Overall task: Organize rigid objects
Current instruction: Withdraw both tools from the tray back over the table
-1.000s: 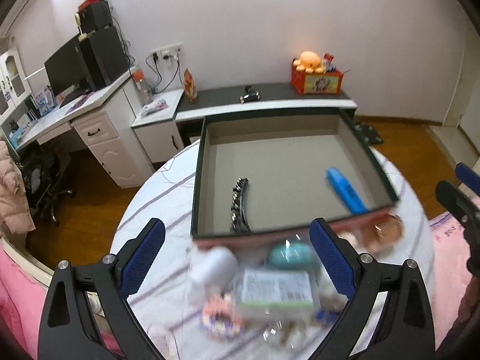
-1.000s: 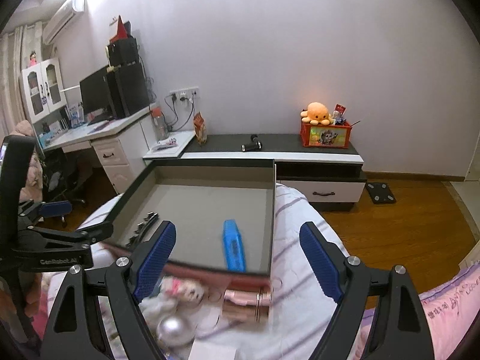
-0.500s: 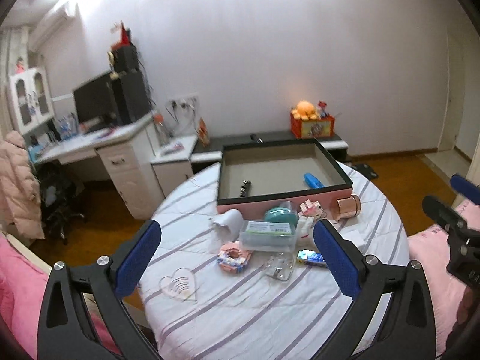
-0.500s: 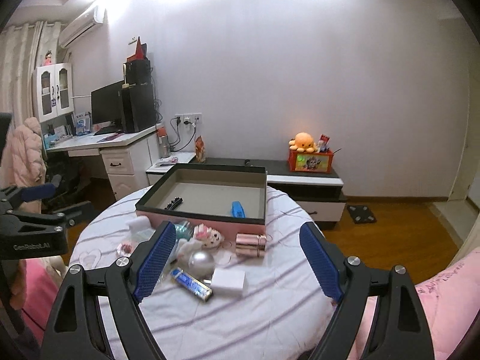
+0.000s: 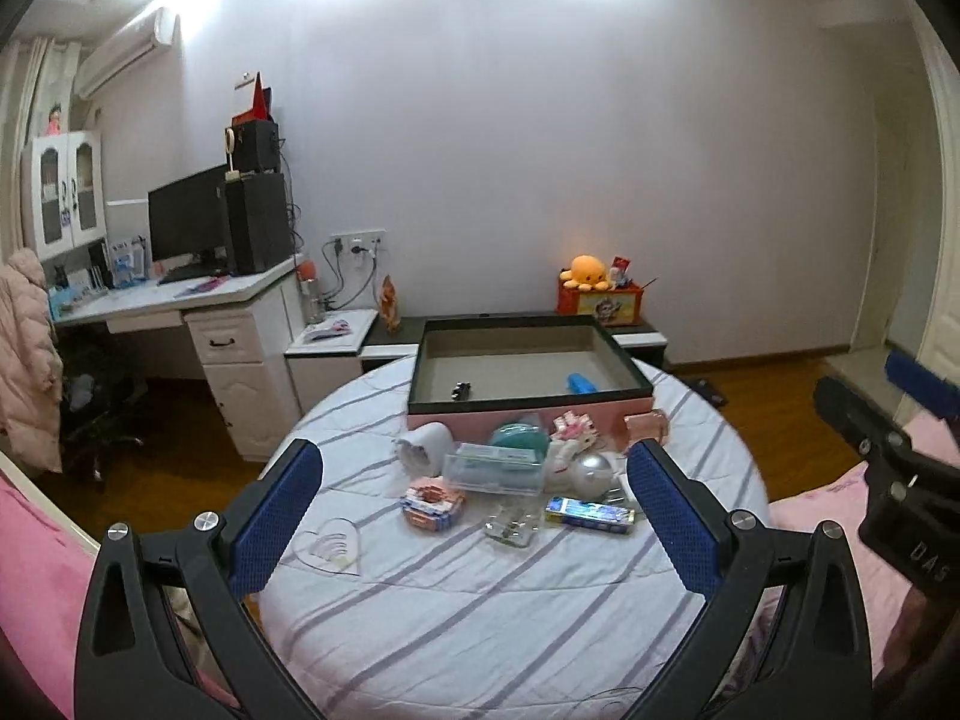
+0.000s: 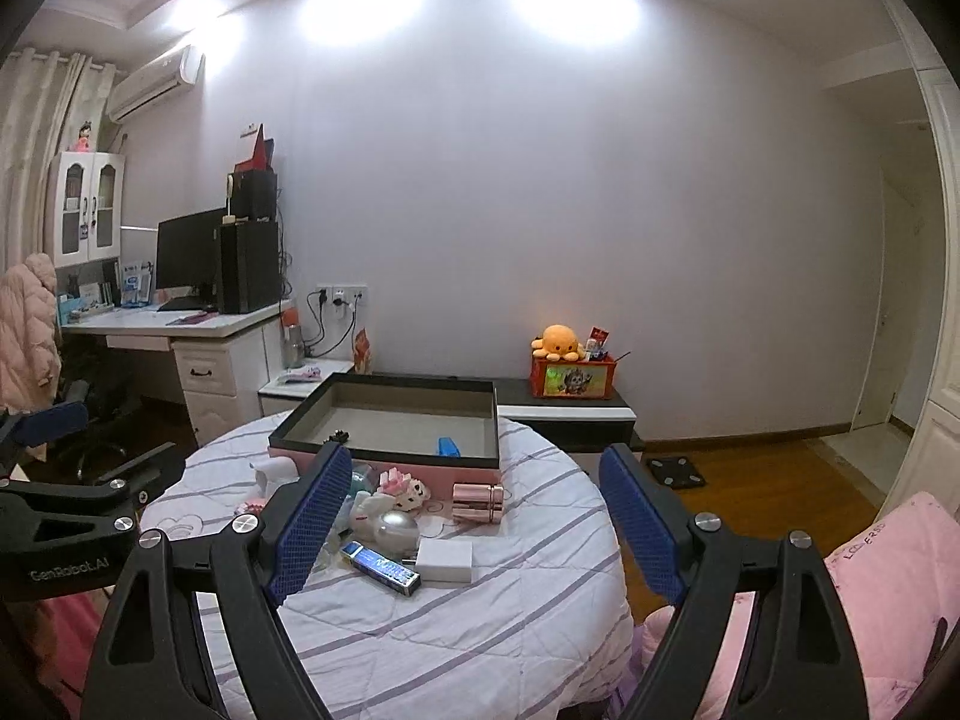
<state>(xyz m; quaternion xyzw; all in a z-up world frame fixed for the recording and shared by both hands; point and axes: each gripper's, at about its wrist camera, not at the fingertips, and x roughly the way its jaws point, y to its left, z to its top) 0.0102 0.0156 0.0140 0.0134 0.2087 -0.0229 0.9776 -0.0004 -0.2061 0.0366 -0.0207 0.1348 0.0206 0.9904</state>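
Item: round table (image 5: 456, 600), striped cloth, bearing an open box (image 5: 528, 405) at its far side; a blue bar (image 5: 581, 383) and a dark clip (image 5: 461, 390) are lying inside it

Loose lot, crowding the box's near wall: white cup (image 5: 423, 447) on its side, clear case (image 5: 497, 468), teal lid (image 5: 517, 437), pink-white toy (image 5: 573, 429), silver ball (image 5: 591, 471), rose-gold tin (image 6: 478, 502), blue wrapper (image 6: 380, 567), white block (image 6: 444, 560), small pack (image 5: 433, 503)

Grippers: left gripper (image 5: 474, 516) is hovering with jaws wide apart, nothing between them; right gripper (image 6: 474, 522) is likewise standing wide and empty

Risks, as judged: the ball is likely rolling off the table if nudged; the pile is sitting so tight that a finger reaching for one piece is apt to be shoving its neighbours; the tin, lying on its side, is prone to slipping from the pads; the cloth is liable to be snagging and dragging

Change from earlier frames: both grippers are now sitting far back from the box, which was filling each view a second ago; the whole table is showing; jaw spread is staying unchanged
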